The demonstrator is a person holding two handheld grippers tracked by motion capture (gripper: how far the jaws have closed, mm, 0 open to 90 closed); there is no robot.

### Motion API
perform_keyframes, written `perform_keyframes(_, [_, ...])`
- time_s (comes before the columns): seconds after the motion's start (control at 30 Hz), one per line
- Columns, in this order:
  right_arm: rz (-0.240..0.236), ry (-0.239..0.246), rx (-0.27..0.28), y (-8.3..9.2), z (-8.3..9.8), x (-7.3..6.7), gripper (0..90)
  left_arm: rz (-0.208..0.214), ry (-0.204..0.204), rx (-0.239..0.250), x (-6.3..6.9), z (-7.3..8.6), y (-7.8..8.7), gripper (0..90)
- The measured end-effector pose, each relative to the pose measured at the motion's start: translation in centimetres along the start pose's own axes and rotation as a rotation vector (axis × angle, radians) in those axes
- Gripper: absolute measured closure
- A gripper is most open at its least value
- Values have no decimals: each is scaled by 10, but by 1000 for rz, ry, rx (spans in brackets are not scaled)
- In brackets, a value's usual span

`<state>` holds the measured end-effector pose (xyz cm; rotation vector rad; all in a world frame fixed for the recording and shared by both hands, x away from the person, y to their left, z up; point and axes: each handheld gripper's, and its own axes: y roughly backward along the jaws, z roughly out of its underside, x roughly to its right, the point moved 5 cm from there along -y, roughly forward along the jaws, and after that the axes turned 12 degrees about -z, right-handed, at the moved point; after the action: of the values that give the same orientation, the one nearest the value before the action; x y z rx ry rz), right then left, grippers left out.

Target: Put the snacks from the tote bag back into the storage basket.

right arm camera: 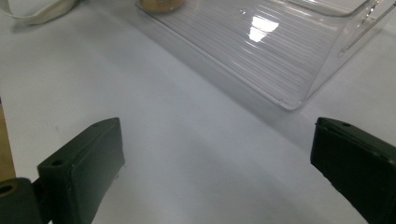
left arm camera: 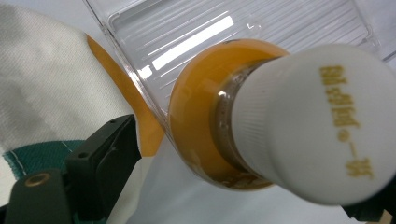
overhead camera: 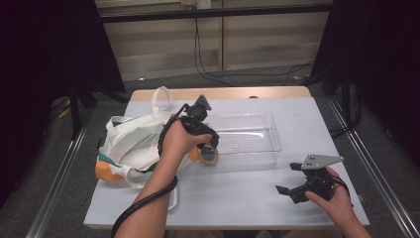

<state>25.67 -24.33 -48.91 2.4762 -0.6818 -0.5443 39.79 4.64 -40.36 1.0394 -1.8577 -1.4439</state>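
My left gripper (overhead camera: 207,148) is shut on a small bottle (overhead camera: 209,156) of orange liquid with a white screw cap. It holds the bottle just above the table, at the near-left corner of a clear plastic tray (overhead camera: 270,148). In the left gripper view the cap (left arm camera: 313,121) points at the camera, with the orange body (left arm camera: 196,116) behind it against the tray wall (left arm camera: 140,46). A white tote bag (overhead camera: 131,141) with green and orange trim lies left of the tray. Near the table's front right, my right gripper (overhead camera: 288,190) stands open on nothing; its own view shows white tabletop between the jaws (right arm camera: 219,168).
The tray (right arm camera: 261,51) has nothing inside it. The bag's white handle (overhead camera: 161,99) loops toward the table's far edge. Black cables trail from both grippers. Dark curtains and metal rails flank the table.
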Motion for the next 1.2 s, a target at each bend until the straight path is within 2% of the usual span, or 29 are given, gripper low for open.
perform_keyframes(0.47, [14, -13, -8, 7, 7, -2, 24, -2, -19, 15, -3, 5, 4, 112])
perform_keyframes(0.73, [13, -16, -3, 6, 7, -2, 24, 2, -12, 24, -6, 9, 8, 107])
perform_keyframes(0.8, [13, -14, -10, 6, 7, -2, 24, -5, -20, 19, -7, 11, 9, 105])
perform_keyframes(1.03, [14, -10, -24, 5, 10, -2, 25, 10, -23, 37, -7, 20, 11, 102])
perform_keyframes(1.2, [10, -3, -8, 3, 4, -3, 24, 14, -14, 46, -6, 26, 11, 101])
